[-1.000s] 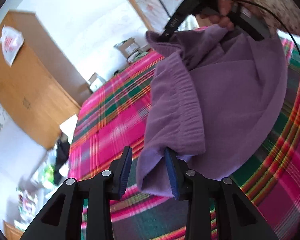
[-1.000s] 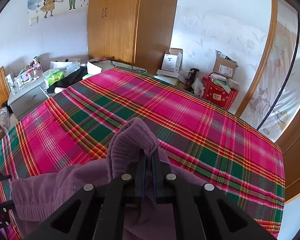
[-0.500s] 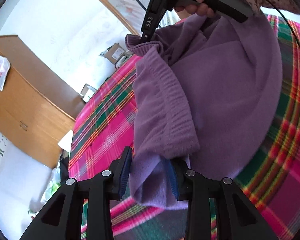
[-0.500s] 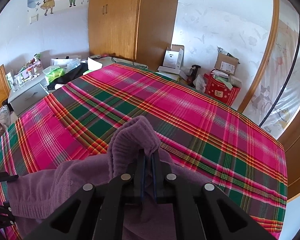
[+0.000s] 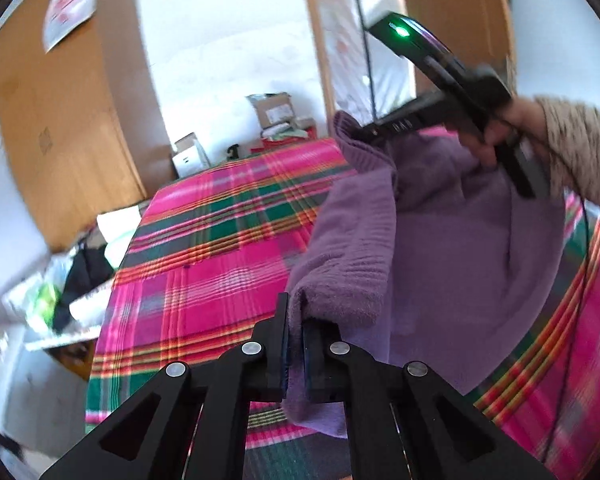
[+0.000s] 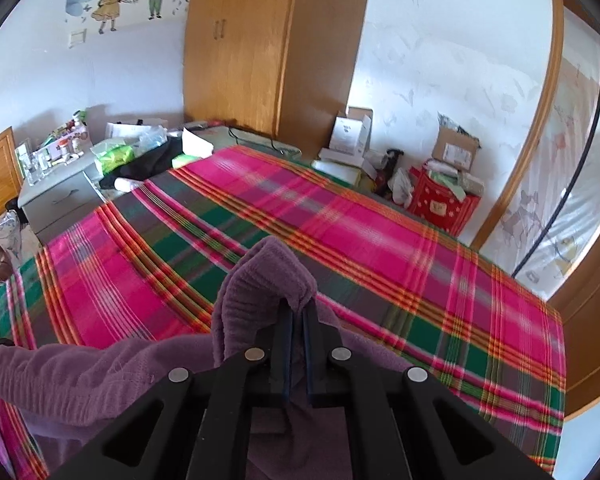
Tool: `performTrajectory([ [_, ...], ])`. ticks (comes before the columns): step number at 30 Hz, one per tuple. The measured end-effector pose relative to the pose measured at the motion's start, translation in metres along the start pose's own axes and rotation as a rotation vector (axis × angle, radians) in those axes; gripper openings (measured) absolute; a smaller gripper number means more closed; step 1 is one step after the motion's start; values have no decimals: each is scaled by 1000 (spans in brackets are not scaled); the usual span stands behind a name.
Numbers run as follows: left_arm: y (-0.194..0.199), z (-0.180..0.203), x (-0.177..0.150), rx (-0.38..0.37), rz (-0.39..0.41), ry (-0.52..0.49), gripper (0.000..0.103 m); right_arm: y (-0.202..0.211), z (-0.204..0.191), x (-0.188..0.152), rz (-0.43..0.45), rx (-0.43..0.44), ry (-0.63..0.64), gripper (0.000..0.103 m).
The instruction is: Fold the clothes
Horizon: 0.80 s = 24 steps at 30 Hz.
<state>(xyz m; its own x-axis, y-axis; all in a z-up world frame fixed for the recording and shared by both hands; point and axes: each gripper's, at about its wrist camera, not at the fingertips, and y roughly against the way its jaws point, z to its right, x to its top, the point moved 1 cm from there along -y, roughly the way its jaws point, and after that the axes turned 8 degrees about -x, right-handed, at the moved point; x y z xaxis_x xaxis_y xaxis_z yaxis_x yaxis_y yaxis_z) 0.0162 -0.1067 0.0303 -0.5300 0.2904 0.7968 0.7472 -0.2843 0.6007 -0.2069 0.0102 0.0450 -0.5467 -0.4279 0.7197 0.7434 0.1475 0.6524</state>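
Looking over the room: I see a bed spread (image 6: 340,232) in pink, green and orange plaid filling most of both wrist views, with a wooden wardrobe (image 6: 260,48) standing against the white wall beyond its far edge.
Garment: I have the purple garment (image 5: 472,248) hanging above the bed spread, stretched between my two tools; it is a soft knit with a ribbed band along the upper edge, and its lower part drapes down towards the plaid.
Right side clutter: cardboard boxes (image 6: 456,148) and a red bag (image 6: 440,204) sit on the floor by the wall, well apart from the garment.
Drawer unit: a grey drawer unit (image 6: 56,196) stands beside the bed, its top crowded with small bottles too small for me to tell apart.
Left gripper: my left gripper (image 5: 295,332) has just been closing, and its jaws now pinch one corner of the ribbed band, the cloth bulging over the tips.
Right gripper: my right gripper (image 6: 297,320) is clamped tight on the other end of the band, a fold of purple knit humped over its tips; in the left wrist view I see it held up by the person's hand (image 5: 496,136) in a patterned sleeve.
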Motion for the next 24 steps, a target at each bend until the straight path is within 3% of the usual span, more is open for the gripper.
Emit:
performTrajectory([
  [13,52,-49,-22,60,80,270,5,15,-71,56,92,87,98,4],
  [17,65,-65,-35,67,98,364,5,10,-98,63,96,117,130,4],
  [24,76,-80,-52,96,93,431,5,-12,-133,71,74,158,143,4],
])
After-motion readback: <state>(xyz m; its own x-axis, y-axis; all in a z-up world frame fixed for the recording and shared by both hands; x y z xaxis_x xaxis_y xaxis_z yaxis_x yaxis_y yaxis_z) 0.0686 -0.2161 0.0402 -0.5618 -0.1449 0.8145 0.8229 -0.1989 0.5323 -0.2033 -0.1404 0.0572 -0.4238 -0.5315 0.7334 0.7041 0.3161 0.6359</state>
